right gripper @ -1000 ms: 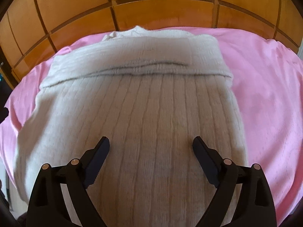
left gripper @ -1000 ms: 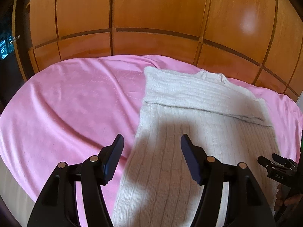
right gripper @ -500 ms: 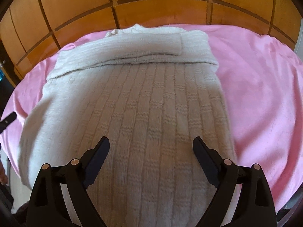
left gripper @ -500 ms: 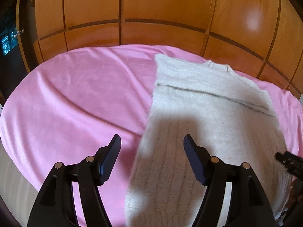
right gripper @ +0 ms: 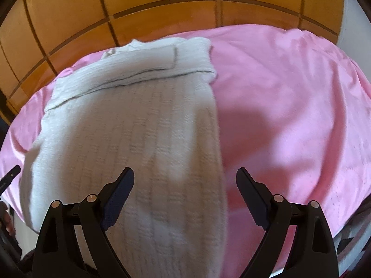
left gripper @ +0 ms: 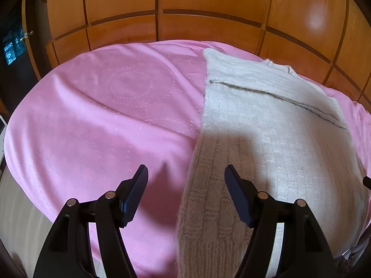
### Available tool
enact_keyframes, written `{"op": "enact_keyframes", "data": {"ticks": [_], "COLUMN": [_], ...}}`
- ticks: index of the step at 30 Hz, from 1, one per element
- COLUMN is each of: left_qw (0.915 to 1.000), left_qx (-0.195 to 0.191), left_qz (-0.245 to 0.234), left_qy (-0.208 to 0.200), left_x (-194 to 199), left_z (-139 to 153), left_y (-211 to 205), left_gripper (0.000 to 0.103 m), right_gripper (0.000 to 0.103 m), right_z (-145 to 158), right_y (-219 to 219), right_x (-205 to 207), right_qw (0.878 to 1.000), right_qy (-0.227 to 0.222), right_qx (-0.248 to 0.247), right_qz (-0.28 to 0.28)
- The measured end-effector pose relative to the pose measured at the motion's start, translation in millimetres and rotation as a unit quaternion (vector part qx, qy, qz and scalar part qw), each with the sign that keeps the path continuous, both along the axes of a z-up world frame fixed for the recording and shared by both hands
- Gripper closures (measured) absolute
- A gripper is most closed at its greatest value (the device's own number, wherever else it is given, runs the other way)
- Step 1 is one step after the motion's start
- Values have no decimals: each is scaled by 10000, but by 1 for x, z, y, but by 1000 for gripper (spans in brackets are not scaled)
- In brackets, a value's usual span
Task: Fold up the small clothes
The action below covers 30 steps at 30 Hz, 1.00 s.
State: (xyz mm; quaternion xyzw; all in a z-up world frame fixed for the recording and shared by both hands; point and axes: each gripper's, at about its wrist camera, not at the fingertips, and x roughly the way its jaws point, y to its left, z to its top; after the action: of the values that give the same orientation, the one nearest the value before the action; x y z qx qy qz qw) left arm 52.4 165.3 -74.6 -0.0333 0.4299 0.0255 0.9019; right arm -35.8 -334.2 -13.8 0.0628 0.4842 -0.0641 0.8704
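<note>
Two wrist cameras, both looking steeply down at the bed from close above.

The left view looks past its fingers (left gripper: 139, 185) over the sweater's (left gripper: 266, 139) left edge and the pink blanket (left gripper: 104, 115); the right view sits over the sweater's (right gripper: 139, 127) right edge. Both share the sweater, the blanket (right gripper: 289, 92) and the wood panels (left gripper: 208, 4) behind.

One knitted sweater (left gripper: 266, 125) — one pink blanket (left gripper: 104, 120) — two claws.
</note>
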Motion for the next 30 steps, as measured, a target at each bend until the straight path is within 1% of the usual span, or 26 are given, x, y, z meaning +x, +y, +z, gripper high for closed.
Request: {"op": "enact_keyframes", "data": {"ticks": [10,16,21,23,24,26,27,28,30], "left_qw": [9998,9996,9988,9975,9960,9941,9921,9903,9863], "left_qx": [89,114,65,-58,-210,-402,-536,-635,-790], "left_qz": [-166,-234,-430,-598,-727,-861,-986,-1090,-1308], "left_qy": [34,88,223,381,484,529,553,585,621], "left_x": [-9,-13,-19,-23,-25,-31,-35,-37,-40], "left_z": [1,-1,-9,-16,-19,-22,-23,-24,-25], "left_y": [-6,-7,-5,-3,-1,3,5,5,6], "left_gripper": [35,35,36,40,45,49,56,61,61], "right_gripper": [14,14,14,14,14,14,14,17,23], "right_z": [-6,-14,-21,-21,-20,-20,-20,-21,-24], "right_y": [-24,-28,-26,-26,-25,-23,-21,-20,-14], "right_x": [-22,-32,-42,-47,-50,-54,-56,-58,-59], "right_qw": [9995,9988,9961,9947,9939,9916,9905,9894,9866], "right_qy": [132,285,469,486,480,495,522,552,642], "right_qx": [115,339,735,896,992,1198,1266,1339,1473], "right_qz": [-262,-209,-140,-131,-95,17,74,130,278]}}
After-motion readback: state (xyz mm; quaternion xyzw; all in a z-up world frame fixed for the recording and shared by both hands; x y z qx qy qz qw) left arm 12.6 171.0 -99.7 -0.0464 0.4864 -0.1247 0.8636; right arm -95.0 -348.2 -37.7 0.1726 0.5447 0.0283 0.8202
